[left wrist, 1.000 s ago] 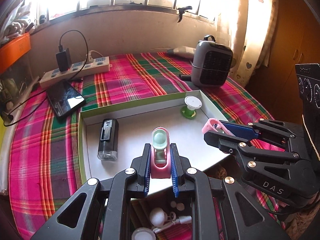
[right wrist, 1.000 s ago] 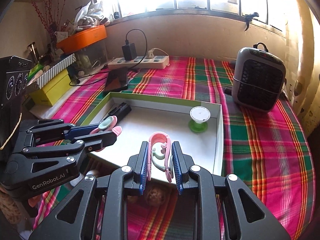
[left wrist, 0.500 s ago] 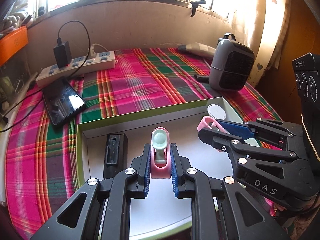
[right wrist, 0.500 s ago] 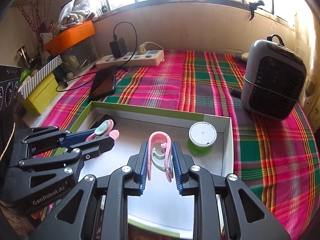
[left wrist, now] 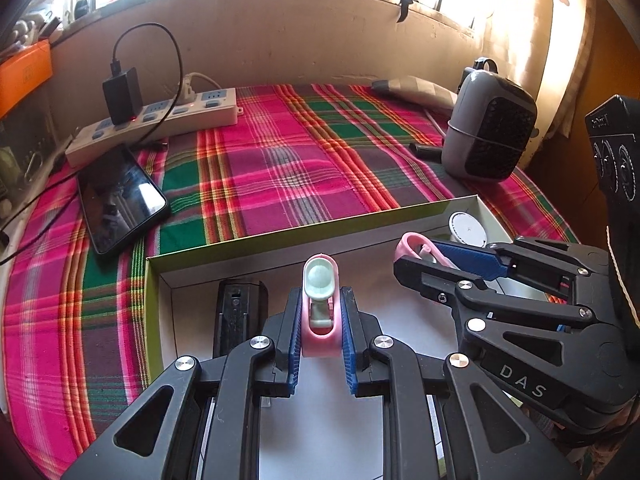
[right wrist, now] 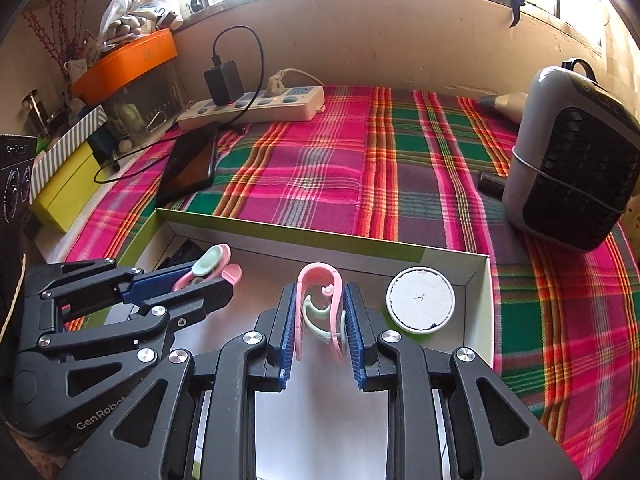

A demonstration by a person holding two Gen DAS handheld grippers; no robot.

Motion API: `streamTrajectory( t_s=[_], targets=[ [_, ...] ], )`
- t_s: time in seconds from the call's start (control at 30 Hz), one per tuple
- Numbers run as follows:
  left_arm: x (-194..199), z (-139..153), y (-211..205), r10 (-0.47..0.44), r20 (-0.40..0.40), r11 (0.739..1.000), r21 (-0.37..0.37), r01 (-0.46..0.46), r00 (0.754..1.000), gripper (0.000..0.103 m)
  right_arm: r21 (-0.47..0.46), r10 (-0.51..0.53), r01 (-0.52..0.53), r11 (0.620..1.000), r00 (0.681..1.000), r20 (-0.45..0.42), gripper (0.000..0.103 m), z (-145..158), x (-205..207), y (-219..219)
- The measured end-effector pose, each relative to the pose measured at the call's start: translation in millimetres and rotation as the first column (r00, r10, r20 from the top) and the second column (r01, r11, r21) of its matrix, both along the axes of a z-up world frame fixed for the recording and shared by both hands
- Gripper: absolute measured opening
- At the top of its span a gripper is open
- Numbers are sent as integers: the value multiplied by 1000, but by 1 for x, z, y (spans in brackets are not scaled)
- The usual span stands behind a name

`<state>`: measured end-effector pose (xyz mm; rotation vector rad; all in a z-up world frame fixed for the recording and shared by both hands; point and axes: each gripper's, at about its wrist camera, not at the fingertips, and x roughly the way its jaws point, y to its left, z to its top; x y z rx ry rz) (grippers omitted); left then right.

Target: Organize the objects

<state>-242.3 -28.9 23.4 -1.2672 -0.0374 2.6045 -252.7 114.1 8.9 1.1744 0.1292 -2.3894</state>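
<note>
My left gripper (left wrist: 319, 300) is shut on a pink clip with a mint pad (left wrist: 319, 304), held over the white floor of a shallow green-sided box (left wrist: 320, 228). In the right wrist view my right gripper (right wrist: 319, 296) is shut on a second pink clip with mint inner parts (right wrist: 320, 312), also over the box. Each gripper shows in the other's view: the right gripper (left wrist: 404, 258) at right, the left gripper (right wrist: 224, 276) at left. Inside the box lie a black rectangular device (left wrist: 239, 312) at left and a white-topped green spool (right wrist: 420, 300) at the right corner.
The box sits on a pink and green plaid cloth (left wrist: 288, 168). Behind it lie a black phone (left wrist: 120, 200), a white power strip (left wrist: 156, 120) with a black charger, and a grey heater (left wrist: 488, 136) at right. Orange and yellow boxes (right wrist: 124, 60) crowd the left side.
Both grippers have moved forward and slightly down over the box with their clips still held. The box's near edge and the items below it have left view.
</note>
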Motion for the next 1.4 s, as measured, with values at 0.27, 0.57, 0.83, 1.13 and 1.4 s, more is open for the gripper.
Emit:
streamTrajectory(
  t_s=[0.27, 0.57, 0.83, 1.13, 1.4],
  targets=[
    [-5, -4, -3, 21, 10, 1000, 6, -21, 1000, 16, 6, -6, 6, 1000, 1000, 8, 24, -5, -8, -2],
    [-9, -9, -3, 30, 33, 1000, 9, -30, 999, 16, 10, -16, 16, 1000, 1000, 22, 24, -10, -10, -2],
    [-9, -9, -2, 34, 37, 999, 4, -34, 999, 16, 14, -18, 18, 1000, 1000, 20, 24, -10, -10, -3],
    [-10, -10, -3, 42, 42, 999, 9, -42, 998, 16, 23, -28, 27, 999, 999, 15, 24, -11, -11, -3],
    [-10, -10, -4, 45, 44, 999, 5, -45, 998, 19, 22, -30, 29, 999, 999, 15, 43, -10, -11, -3]
  ],
)
